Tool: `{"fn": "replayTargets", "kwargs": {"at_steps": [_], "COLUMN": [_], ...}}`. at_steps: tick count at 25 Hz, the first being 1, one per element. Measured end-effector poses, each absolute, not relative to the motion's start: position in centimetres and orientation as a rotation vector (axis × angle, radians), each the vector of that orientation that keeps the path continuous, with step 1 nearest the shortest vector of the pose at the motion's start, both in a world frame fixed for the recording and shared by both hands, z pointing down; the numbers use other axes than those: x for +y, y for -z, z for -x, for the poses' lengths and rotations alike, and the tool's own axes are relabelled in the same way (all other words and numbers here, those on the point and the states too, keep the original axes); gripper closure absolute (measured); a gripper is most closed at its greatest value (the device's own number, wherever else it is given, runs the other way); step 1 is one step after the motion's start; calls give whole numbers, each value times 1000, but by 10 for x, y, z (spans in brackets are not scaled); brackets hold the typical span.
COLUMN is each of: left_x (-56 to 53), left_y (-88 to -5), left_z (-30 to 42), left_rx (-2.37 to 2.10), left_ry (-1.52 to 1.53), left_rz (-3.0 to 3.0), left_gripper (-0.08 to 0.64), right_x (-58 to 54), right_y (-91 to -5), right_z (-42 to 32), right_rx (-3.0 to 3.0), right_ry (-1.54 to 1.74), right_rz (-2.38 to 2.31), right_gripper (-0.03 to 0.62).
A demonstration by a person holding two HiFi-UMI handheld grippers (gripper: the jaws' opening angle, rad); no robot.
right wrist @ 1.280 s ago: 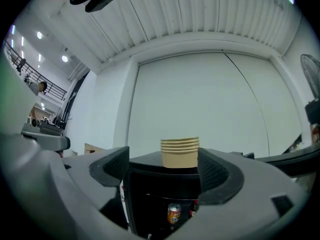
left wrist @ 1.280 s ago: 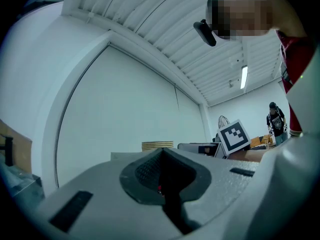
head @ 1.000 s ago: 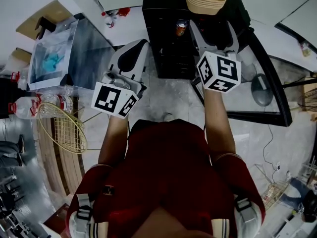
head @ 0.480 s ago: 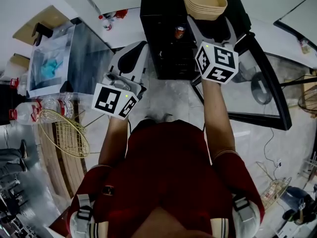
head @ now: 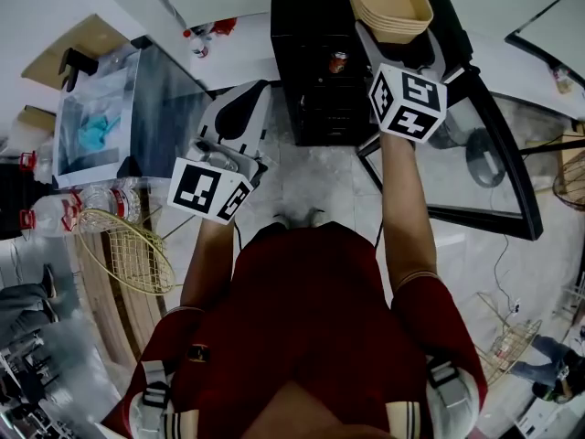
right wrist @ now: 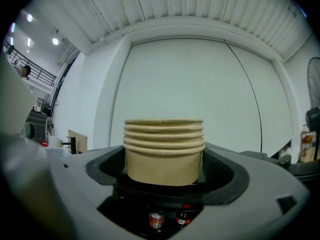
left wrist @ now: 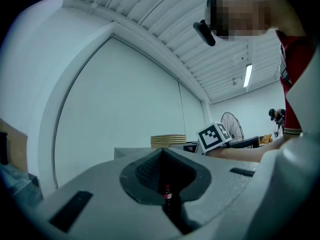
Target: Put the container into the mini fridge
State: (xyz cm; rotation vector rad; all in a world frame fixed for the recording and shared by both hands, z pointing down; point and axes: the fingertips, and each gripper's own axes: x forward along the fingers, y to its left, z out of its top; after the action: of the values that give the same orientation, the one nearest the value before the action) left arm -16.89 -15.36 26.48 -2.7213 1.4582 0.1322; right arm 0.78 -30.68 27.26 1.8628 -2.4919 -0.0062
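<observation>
A stack of tan paper containers (head: 388, 3) stands on top of the black mini fridge (head: 315, 80), whose glass door (head: 494, 181) hangs open to the right. My right gripper (head: 402, 48) reaches level toward the stack. Its jaws have just been opening, and in the right gripper view the stack (right wrist: 164, 149) fills the gap between them with no pad pressing on it. A can (right wrist: 157, 219) and a small bottle (right wrist: 184, 216) stand inside the fridge below. My left gripper (head: 249, 94) is shut and empty, to the left of the fridge front; the stack (left wrist: 168, 141) shows beyond it.
A glass-topped table (head: 137, 90) stands at the left, with water bottles (head: 82, 199) and a wire basket (head: 123, 245) beside it. A fan (left wrist: 232, 129) stands behind the fridge's door. The tiled floor (head: 311, 181) lies between me and the fridge.
My right gripper has moved forward to the stack of containers on top of the fridge, and its jaws stand wider. The left gripper has barely shifted.
</observation>
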Motion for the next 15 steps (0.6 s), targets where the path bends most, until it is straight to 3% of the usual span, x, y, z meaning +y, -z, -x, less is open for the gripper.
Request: {"fn": "replayTargets", "kwargs": {"at_steps": [15], "left_x": [-157], "left_y": [-270], "left_z": [182], "left_rx": [1439], "left_ry": [-123], "left_rz": [2749], "left_gripper": [554], "right_x": [-318], "right_y": [-279], "right_z": [-4], "right_rx": [-2425], "right_ry": [-47], "right_rz": [-1867], "right_gripper": [143]}}
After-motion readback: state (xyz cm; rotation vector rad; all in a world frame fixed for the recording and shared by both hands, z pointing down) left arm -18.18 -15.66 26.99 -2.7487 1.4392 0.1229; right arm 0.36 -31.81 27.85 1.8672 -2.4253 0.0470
